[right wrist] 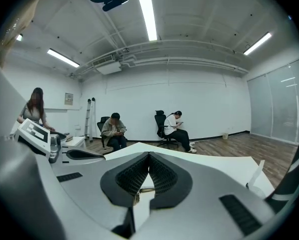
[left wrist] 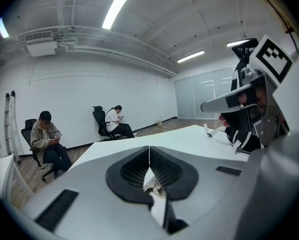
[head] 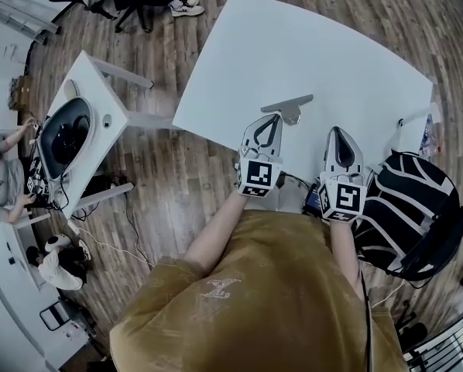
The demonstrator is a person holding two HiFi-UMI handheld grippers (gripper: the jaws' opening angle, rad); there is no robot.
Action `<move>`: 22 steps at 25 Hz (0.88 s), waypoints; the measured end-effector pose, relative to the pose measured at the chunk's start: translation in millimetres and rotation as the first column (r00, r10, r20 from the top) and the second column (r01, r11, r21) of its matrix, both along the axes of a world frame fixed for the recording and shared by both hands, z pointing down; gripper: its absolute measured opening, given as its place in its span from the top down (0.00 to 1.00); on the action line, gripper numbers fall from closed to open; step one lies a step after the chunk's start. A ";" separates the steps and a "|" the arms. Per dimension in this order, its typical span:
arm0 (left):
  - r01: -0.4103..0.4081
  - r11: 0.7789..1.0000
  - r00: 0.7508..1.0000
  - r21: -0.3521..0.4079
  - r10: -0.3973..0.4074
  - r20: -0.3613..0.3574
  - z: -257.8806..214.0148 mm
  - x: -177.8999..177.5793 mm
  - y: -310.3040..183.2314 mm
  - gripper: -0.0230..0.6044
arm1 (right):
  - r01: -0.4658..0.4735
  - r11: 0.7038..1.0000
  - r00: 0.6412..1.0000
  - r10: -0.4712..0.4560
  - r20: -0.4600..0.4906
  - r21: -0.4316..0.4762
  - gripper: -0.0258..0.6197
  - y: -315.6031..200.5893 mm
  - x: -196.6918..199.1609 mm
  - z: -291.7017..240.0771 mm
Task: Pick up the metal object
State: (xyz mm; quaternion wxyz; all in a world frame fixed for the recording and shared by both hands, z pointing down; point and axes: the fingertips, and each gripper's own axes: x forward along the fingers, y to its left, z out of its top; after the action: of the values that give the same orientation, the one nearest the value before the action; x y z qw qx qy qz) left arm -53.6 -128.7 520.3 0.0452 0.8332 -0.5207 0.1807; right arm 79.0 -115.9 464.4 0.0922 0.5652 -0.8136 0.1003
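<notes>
Left claw point(head: 273, 119) is closed, its two jaws meeting tip to tip with nothing held between them; its own view shows the ribbed pads pressed into a single seam. It points at the metal object point(head: 288, 107), a flat grey bar with a rounder lump at one end. The bar lies on the white tabletop point(head: 309, 45), near the edge closest to the person and just beyond the claw's tips; whether they touch cannot be told. Lying flat and close to that edge, the piece looks easy to reach, but the jaws would have to part before they could straddle it, so the pickup appears not to have begun. Beside it, the right claw point(head: 338, 132) is also closed and empty, a little apart from the object. It is probably held in reserve, since one claw seems enough for a piece this slim. Past it, a black bag point(head: 406, 208) with white stripes sits off the tabletop's corner. Further out are a wood floor point(head: 177, 177), a smaller white table point(head: 108, 99) to the left, and seated people point(left wrist: 47, 139) along a white wall, well apart from the work.
</notes>
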 end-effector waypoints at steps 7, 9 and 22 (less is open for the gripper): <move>-0.067 0.997 0.996 -0.043 0.070 0.053 30.8 10.3 -15.8 0.95 | 0.008 0.999 1.000 -0.009 -0.020 -0.051 0.95 -18.6 -3.9 25.2; -0.092 0.995 0.992 -0.050 0.096 0.086 39.3 13.5 -18.2 0.95 | 0.019 0.997 0.999 -0.020 -0.024 -0.072 0.95 -21.7 -6.0 34.7; -0.374 0.922 0.819 -0.096 0.377 0.432 96.1 42.7 -15.3 0.78 | 0.074 0.985 0.996 -0.082 -0.045 -0.156 0.95 -31.2 -20.3 76.9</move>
State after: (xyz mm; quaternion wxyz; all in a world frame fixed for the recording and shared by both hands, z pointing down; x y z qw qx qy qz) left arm -10.9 -144.0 616.5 -0.1078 0.8560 -0.3422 0.3721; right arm 58.7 -147.2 541.3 0.1603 0.5267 -0.8222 0.1447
